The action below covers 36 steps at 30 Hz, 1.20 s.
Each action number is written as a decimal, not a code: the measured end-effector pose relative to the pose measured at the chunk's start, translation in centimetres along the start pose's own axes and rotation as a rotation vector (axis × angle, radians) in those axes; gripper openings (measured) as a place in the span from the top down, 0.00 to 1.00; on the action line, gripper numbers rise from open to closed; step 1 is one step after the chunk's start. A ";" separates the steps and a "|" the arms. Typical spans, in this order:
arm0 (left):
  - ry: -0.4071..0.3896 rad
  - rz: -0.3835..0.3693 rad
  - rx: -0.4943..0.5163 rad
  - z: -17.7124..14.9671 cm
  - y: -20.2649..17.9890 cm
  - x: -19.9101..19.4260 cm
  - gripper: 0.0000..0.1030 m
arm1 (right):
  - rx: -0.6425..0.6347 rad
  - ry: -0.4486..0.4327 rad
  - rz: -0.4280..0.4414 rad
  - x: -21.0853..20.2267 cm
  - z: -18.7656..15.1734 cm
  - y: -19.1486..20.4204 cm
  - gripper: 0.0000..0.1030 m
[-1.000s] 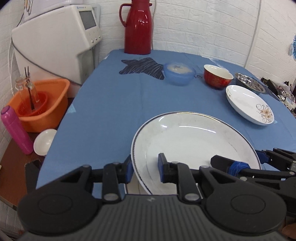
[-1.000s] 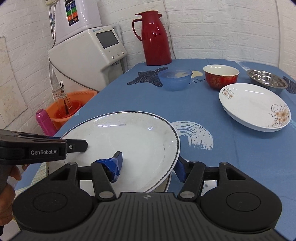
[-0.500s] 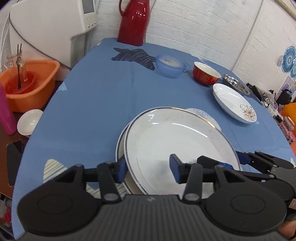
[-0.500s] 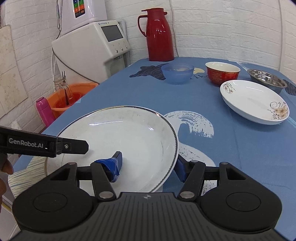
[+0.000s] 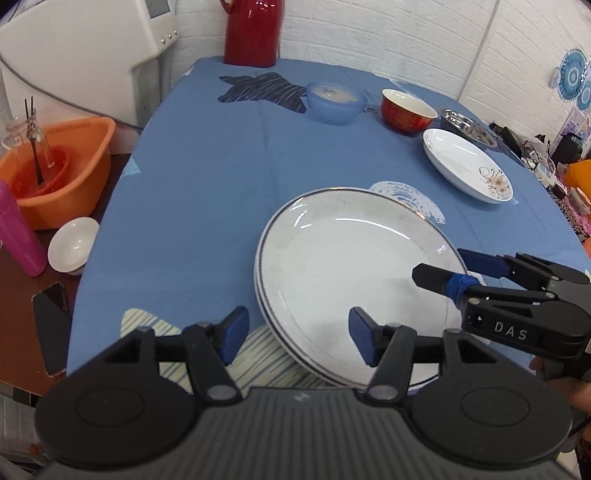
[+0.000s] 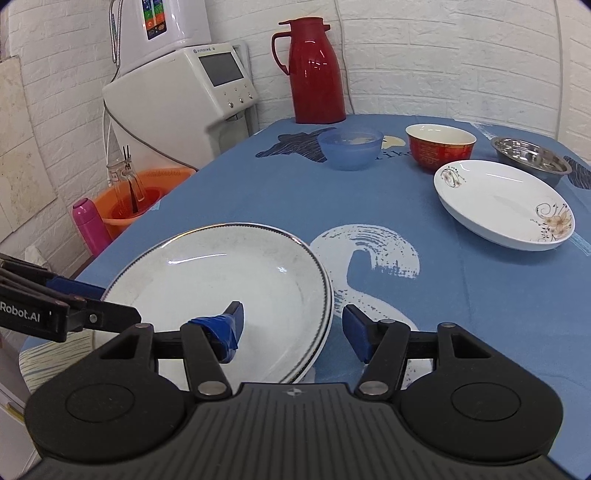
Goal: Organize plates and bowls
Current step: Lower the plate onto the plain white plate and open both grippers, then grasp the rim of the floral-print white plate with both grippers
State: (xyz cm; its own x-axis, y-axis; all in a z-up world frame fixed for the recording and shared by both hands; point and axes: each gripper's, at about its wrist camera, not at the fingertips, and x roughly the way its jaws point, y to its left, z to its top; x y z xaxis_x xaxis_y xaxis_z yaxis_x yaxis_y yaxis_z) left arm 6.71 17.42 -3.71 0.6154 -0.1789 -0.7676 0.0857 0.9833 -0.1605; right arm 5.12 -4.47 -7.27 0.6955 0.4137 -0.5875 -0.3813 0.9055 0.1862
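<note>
A white plate with a dark rim (image 5: 347, 266) (image 6: 221, 273) lies on top of a matching plate at the near end of the blue table (image 5: 207, 166). My left gripper (image 5: 297, 334) is open, its fingers either side of the stack's near-left rim without touching it. At the stack's right rim my right gripper (image 6: 291, 328) is open too: one taped finger (image 6: 221, 328) over the plate's inside, the other outside the rim. Farther back are a floral plate (image 5: 467, 164) (image 6: 502, 203), a blue bowl (image 5: 336, 101) (image 6: 351, 147), a red bowl (image 5: 408, 110) (image 6: 439, 147) and a steel bowl (image 5: 467, 125) (image 6: 532, 158).
A red thermos (image 5: 253, 29) stands at the table's far end beside a white water dispenser (image 6: 177, 96). Left of the table, lower down, are an orange basin (image 5: 55, 173), a pink bottle (image 5: 16, 236), a small white bowl (image 5: 74, 243) and a phone (image 5: 50, 328).
The dark-rimmed plate has come down from a tilt and now rests on the matching plate. My left gripper's jaws have widened and let go of the rim. Both grippers have drawn back slightly.
</note>
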 end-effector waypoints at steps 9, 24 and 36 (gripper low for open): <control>-0.099 0.047 0.044 1.0 -2.2 -2.0 0.40 | 0.036 -0.018 0.002 -1.5 0.2 -0.8 0.56; -0.156 0.015 0.164 6.8 -13.3 1.2 0.37 | 0.340 0.015 -0.160 -6.6 0.4 -13.0 0.54; -0.020 -0.076 -0.018 13.0 -18.2 9.3 0.37 | 0.403 0.012 -0.181 -6.2 4.6 -22.3 0.54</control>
State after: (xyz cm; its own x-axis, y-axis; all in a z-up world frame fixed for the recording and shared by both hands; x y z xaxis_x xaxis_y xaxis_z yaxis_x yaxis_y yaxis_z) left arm 21.07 -1.70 0.19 0.6233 -0.2525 -0.7401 0.1192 0.9661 -0.2292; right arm 12.14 -26.81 -4.17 0.7214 0.2455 -0.6475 0.0157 0.9290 0.3698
